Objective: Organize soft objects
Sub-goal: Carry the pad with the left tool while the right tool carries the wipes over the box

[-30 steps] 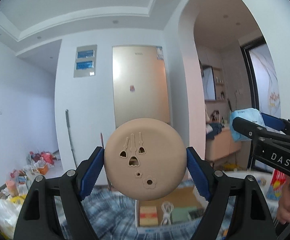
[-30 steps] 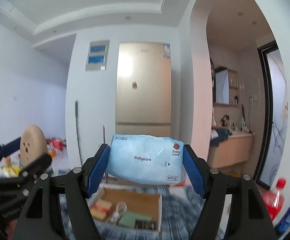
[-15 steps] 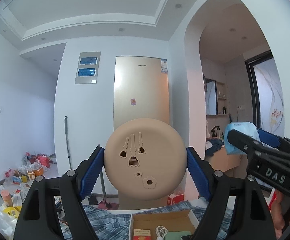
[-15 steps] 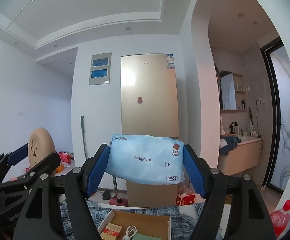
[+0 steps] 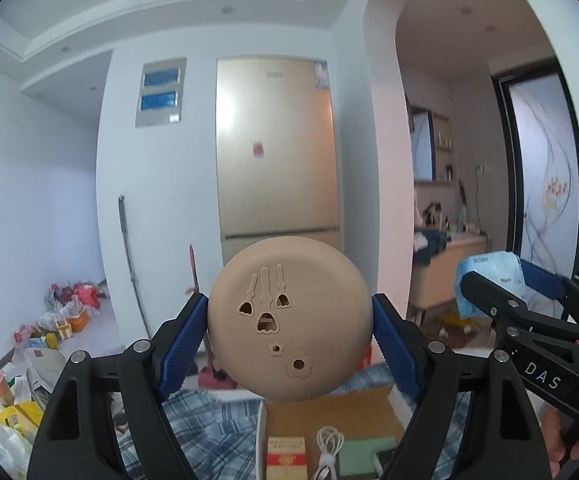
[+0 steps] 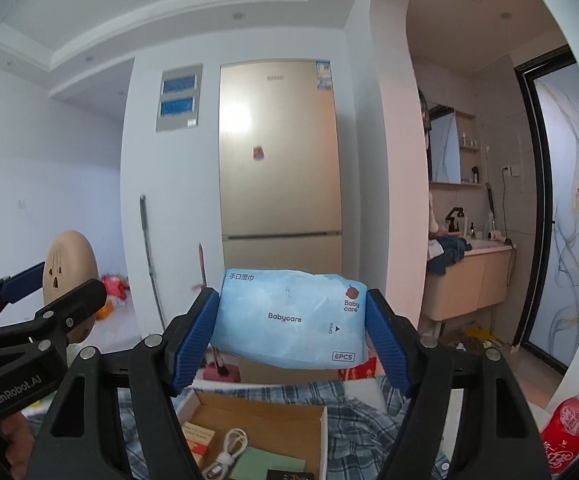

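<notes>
My left gripper (image 5: 289, 328) is shut on a round beige disc (image 5: 289, 316) with small cut-out holes, held upright in the air between the blue pads. In the right wrist view the same disc (image 6: 69, 268) shows at the far left. My right gripper (image 6: 291, 328) is shut on a light blue pack of Babycare wet wipes (image 6: 289, 318), also held up; the pack (image 5: 489, 284) appears at the right of the left wrist view. Both point nearly level toward a gold fridge (image 6: 279, 168).
Below the grippers lies an open cardboard box (image 6: 265, 420) on blue plaid cloth (image 5: 209, 432), holding a white cable (image 6: 229, 452), a red-and-gold carton (image 5: 287, 456) and a green pad (image 5: 365, 456). A red-labelled bottle (image 6: 565, 428) stands at the right. Clutter (image 5: 57, 320) covers the floor left.
Both views tilted up and then partly back down: the box and plaid cloth slid toward the bottom edge, then rose again. Both grips are unchanged.
</notes>
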Demonstrator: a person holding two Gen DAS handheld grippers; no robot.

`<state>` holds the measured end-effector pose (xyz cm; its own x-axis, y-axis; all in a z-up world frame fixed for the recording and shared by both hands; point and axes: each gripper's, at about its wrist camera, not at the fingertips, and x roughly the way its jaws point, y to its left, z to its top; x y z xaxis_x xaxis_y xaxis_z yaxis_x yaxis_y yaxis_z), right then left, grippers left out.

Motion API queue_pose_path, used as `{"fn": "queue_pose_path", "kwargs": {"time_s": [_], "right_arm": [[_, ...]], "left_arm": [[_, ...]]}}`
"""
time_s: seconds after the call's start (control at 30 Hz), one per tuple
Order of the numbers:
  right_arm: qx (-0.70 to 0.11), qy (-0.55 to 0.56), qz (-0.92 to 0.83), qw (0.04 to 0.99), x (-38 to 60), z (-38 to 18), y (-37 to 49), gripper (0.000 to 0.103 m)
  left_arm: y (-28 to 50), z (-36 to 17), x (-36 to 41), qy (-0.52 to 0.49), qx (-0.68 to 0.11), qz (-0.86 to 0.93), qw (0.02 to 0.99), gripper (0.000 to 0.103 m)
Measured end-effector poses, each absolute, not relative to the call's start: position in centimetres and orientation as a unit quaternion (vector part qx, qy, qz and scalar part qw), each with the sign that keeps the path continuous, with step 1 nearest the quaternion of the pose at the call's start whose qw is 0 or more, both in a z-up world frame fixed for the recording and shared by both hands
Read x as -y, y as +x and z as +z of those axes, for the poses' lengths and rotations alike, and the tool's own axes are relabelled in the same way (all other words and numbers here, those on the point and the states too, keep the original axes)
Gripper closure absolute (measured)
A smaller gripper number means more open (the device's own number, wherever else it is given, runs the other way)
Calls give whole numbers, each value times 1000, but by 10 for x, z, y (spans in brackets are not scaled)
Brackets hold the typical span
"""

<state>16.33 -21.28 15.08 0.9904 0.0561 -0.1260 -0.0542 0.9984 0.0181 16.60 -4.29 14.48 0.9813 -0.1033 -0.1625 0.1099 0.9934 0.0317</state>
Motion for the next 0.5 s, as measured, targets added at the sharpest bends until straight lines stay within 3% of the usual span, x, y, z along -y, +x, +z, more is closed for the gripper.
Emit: {"fn": "queue_pose_path", "kwargs": {"time_s": [0.1,0.5], "right_arm": [[-87,0,56,995,210,135,181,31],[-238,-13,55,970,210,50,251,31]], "left_arm": [[194,131,42,9,-158,-56,986,20],[277,44,45,25,-304,-64,950,20]]}}
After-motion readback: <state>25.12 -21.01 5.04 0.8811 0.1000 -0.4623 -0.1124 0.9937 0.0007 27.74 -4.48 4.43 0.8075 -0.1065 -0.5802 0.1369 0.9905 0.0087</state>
